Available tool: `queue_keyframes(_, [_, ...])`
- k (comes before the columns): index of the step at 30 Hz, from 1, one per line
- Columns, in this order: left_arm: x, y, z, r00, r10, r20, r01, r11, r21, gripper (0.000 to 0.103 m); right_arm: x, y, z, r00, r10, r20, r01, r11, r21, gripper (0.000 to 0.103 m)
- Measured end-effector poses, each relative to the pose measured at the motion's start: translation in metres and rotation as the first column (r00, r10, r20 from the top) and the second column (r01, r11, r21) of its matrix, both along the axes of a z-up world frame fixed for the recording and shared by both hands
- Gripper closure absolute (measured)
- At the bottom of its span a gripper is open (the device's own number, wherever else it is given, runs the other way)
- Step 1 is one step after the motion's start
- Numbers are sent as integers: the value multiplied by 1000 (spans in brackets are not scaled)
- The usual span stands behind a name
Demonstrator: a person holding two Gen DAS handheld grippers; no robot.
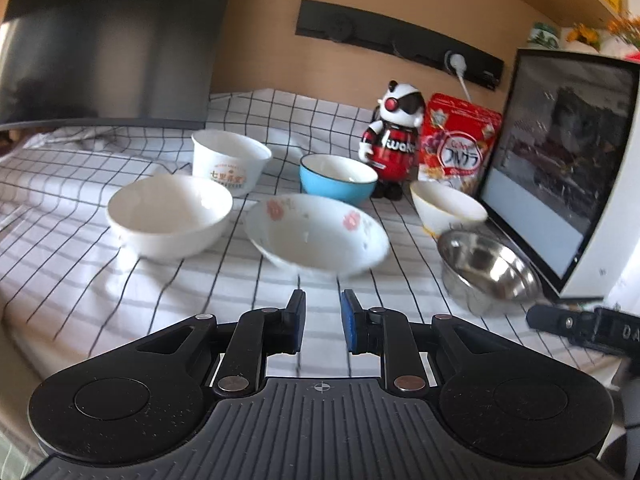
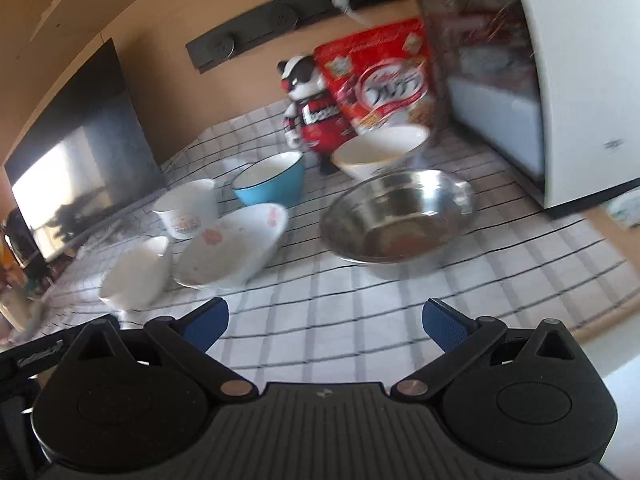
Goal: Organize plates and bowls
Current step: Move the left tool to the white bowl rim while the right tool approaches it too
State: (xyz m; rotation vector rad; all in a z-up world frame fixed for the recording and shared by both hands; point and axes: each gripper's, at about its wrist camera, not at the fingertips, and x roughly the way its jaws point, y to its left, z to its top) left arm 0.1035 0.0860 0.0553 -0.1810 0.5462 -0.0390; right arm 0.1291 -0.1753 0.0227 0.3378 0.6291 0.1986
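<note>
Several bowls stand on a checked cloth (image 1: 160,300). From left to right there are a plain white bowl (image 1: 170,216), a floral bowl (image 1: 316,232) and a steel bowl (image 1: 488,272). Behind them are a lettered white cup (image 1: 230,160), a blue bowl (image 1: 338,180) and a small white bowl (image 1: 446,206). My left gripper (image 1: 323,318) hovers just short of the floral bowl, its jaws a narrow gap apart with nothing between them. My right gripper (image 2: 326,316) is wide open and empty, in front of the steel bowl (image 2: 400,220) and right of the floral bowl (image 2: 232,248).
A toy robot figure (image 1: 394,136) and a red cereal bag (image 1: 460,144) stand behind the bowls. A white appliance with a glass door (image 1: 560,168) blocks the right side. A dark screen (image 1: 108,52) leans at the back left. Bare cloth lies between grippers and bowls.
</note>
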Motion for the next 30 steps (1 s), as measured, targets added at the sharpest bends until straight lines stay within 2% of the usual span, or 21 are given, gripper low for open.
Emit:
queue_keyframes(4, [34, 35, 1, 999, -28, -35, 27, 999, -36, 80, 34, 36, -9, 991, 76, -110, -65, 993, 102, 0])
queue_keyframes(7, [47, 67, 0, 1000, -21, -8, 21, 999, -25, 80, 55, 81, -15, 982, 106, -159, -97, 993, 66, 0])
queue_keyframes(9, [54, 93, 1, 1000, 14, 14, -14, 1000, -14, 80, 69, 110, -17, 973, 141, -181, -134, 990, 47, 0])
queue_keyframes(11, [64, 123, 3, 998, 67, 14, -67, 998, -12, 80, 81, 138, -20, 961, 191, -200, -180, 981, 70, 0])
queue_keyframes(14, [84, 171, 1, 989, 150, -14, -151, 988, -27, 80, 98, 174, -28, 942, 240, -237, -222, 970, 101, 0])
queue_keyframes(16, [94, 197, -1, 980, 195, -38, -196, 980, -27, 80, 109, 196, -30, 936, 238, -257, -226, 971, 77, 0])
queue_keyframes(20, [108, 230, -2, 969, 231, -83, -236, 970, -56, 80, 129, 219, -38, 917, 259, -305, -261, 965, 32, 0])
queue_keyframes(26, [117, 249, -11, 968, 211, -137, -226, 968, -109, 80, 144, 225, -53, 875, 289, -388, -281, 957, 80, 0])
queue_keyframes(30, [124, 252, -19, 967, 215, -139, -235, 962, -143, 80, 145, 225, -52, 861, 316, -398, -311, 947, 79, 0])
